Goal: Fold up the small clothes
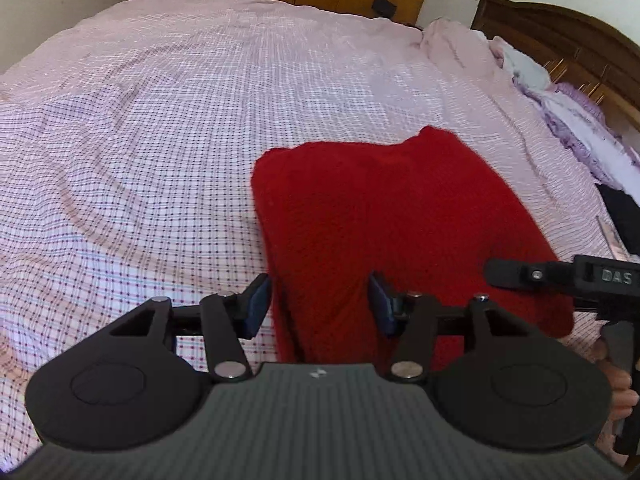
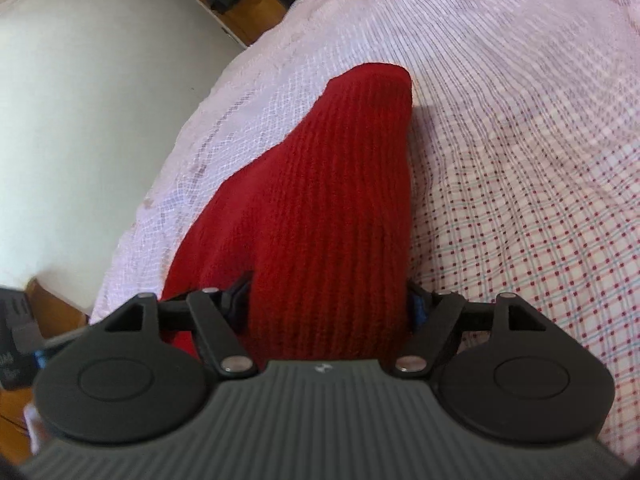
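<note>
Tongs, left (image 1: 318, 304): blue-padded fingers (image 1: 256, 304) standing apart, straddling the near left corner of the red knit garment (image 1: 392, 216). One pad sits just off the garment's left edge over the bed sheet (image 1: 140, 152); the other lies above the red cloth. No pad visibly presses the fabric, so nothing is clamped.

Tongs, right (image 2: 330, 304): jaws set wide, one to each side of a raised ridge of the same red knit garment (image 2: 332, 184). The cloth fills the gap between them. Both pads are largely hidden by the fabric, and whether they bear on it cannot be told. This tool also shows at the right margin of the left wrist view, held by a hand (image 1: 618, 384).

Garment: folded to a compact oblong, resting on the checked bed sheet (image 2: 520, 200) close to the bed's edge. In the right wrist view its long axis runs straight away from the right tongs, along the knit ribs, to a far rounded end. In the left wrist view it spreads ahead and to the right of the left tongs.

Judgement: both tongs sit at the near end, the right more squarely on the axis, so any next fold would likely travel forward along that axis.

Surroundings: heap of lilac and white bedding (image 1: 568, 116) by the wooden headboard (image 1: 560, 36).
</note>
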